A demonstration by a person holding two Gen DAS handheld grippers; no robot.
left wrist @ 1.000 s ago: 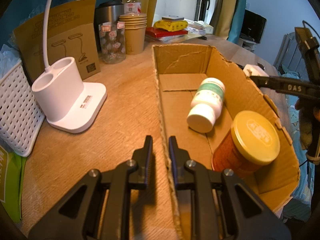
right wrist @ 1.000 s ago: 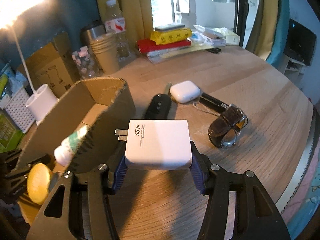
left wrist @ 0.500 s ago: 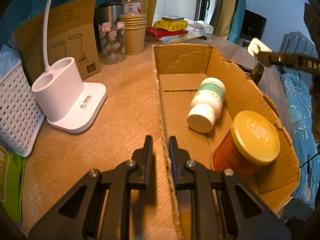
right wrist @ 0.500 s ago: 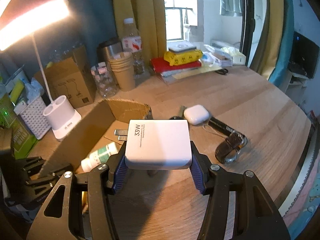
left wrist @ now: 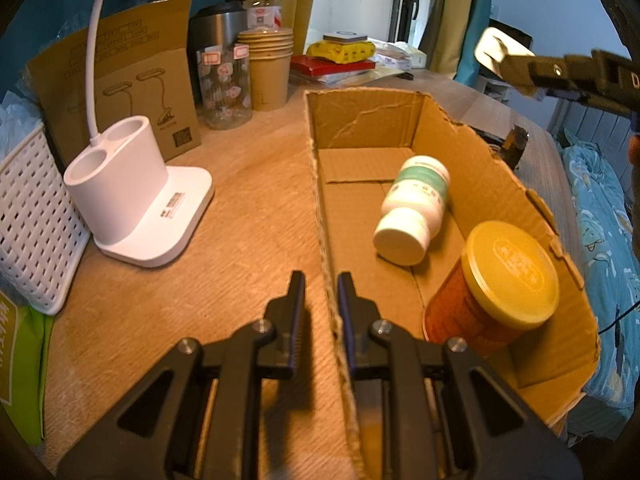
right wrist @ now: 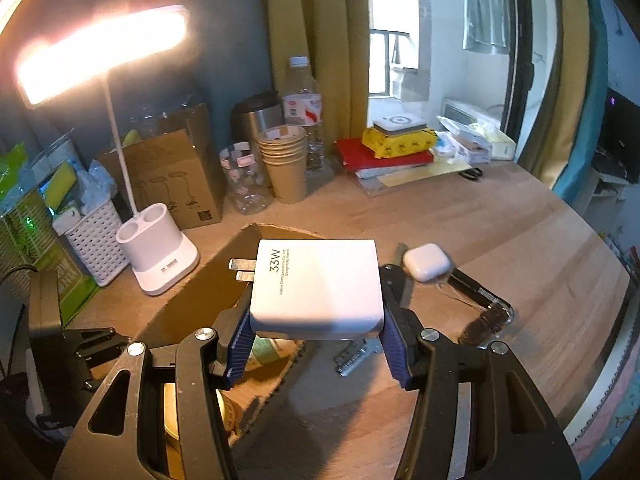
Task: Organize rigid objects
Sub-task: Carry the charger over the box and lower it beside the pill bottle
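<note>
While left tool (left wrist: 319, 280) pinches corrugated cardboard box wall (left wrist: 326, 240), right tool (right wrist: 316, 338) grips smooth boxy white charger (right wrist: 316, 284).

jar (right wrist: 230, 412) mostly hidden, watch (right wrist: 486, 316) blurred

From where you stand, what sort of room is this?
Probably a bedroom or lived-in home room: a round wooden table cluttered with a lit white desk lamp and a stack of brown paper cups, mustard-yellow curtains at the window, and blue patterned bedding beside it.
</note>
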